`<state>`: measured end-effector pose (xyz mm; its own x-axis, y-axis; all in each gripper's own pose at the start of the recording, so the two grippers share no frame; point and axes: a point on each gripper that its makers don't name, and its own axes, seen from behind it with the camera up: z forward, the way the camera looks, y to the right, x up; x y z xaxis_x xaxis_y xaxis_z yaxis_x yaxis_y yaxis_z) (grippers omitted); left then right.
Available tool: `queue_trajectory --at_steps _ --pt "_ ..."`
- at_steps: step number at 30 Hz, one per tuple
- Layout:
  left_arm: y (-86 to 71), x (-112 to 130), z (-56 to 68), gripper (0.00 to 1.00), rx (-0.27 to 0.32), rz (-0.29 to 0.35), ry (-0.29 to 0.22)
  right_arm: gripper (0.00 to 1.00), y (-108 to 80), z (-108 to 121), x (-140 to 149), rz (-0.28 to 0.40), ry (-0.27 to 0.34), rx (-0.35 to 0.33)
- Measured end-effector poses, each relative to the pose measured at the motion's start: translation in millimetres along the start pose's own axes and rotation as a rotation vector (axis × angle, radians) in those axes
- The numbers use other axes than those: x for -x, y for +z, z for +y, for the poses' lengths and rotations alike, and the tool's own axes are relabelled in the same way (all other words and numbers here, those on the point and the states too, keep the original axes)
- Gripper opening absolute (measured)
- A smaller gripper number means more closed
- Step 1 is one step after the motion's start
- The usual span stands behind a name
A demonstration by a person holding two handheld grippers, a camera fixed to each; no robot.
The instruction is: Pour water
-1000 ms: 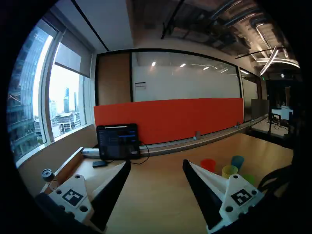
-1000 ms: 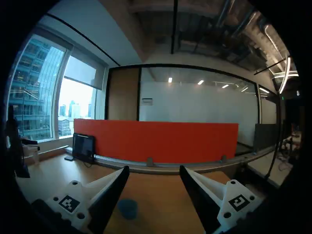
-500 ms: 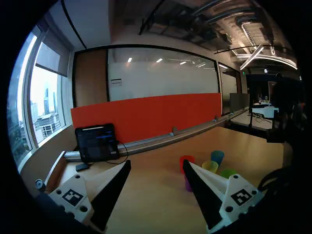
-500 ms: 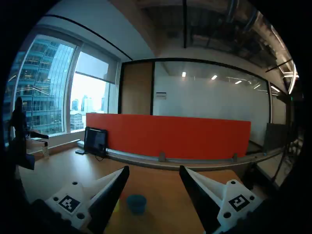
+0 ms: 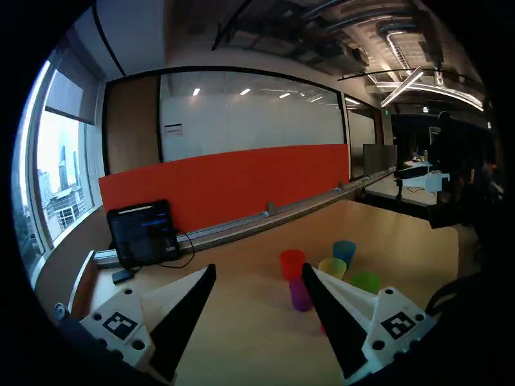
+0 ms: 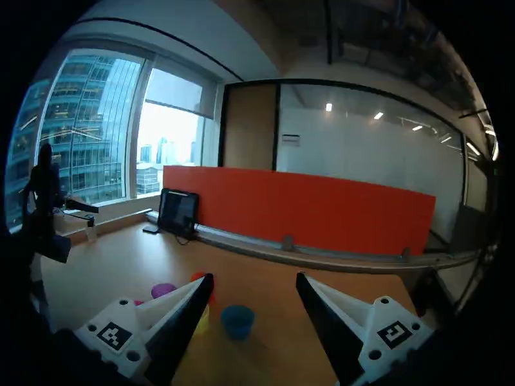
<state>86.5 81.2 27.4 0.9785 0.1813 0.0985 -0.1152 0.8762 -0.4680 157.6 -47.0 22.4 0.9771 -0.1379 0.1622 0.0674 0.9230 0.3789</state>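
Several plastic cups stand grouped on the wooden table (image 5: 399,238). In the left gripper view I see a red cup (image 5: 291,264), a purple cup (image 5: 299,294), a yellow cup (image 5: 332,267), a blue cup (image 5: 344,251) and a green cup (image 5: 365,282). My left gripper (image 5: 259,280) hovers open above the table, short of the cups, with nothing between its fingers. In the right gripper view the blue cup (image 6: 237,321) sits ahead, with the purple cup (image 6: 163,291), the red cup (image 6: 197,278) and the yellow cup (image 6: 203,320) partly behind the left finger. My right gripper (image 6: 254,286) is open and empty.
A dark tablet (image 5: 142,233) with a cable leans against the orange partition (image 5: 225,183) at the table's back edge. Windows run along the left wall. A black stand (image 6: 42,212) rises at the left in the right gripper view. More desks lie far right.
Both views have swung toward the cups. In the left gripper view the cups came closer and the purple one appeared. In the right gripper view more cups came in beside the blue one.
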Motion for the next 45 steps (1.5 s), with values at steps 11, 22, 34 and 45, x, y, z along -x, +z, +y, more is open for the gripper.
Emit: queue_trajectory --at_steps 11,22,34,45 --pt "9.1 1.1 8.1 0.99 0.060 -0.042 -0.002 0.99 6.6 -11.4 20.6 -0.124 -0.042 -0.106" --pt "21.0 4.1 11.3 0.99 0.111 -0.084 -0.014 1.00 16.3 -21.8 35.4 -0.208 -0.085 -0.177" --pt "31.9 9.6 7.9 0.99 0.116 -0.124 -0.003 1.00 29.6 -21.2 50.4 -0.269 -0.106 -0.222" --pt "43.7 13.9 19.3 0.99 0.148 -0.143 0.006 1.00 53.7 -13.8 94.0 -0.353 -0.121 -0.242"
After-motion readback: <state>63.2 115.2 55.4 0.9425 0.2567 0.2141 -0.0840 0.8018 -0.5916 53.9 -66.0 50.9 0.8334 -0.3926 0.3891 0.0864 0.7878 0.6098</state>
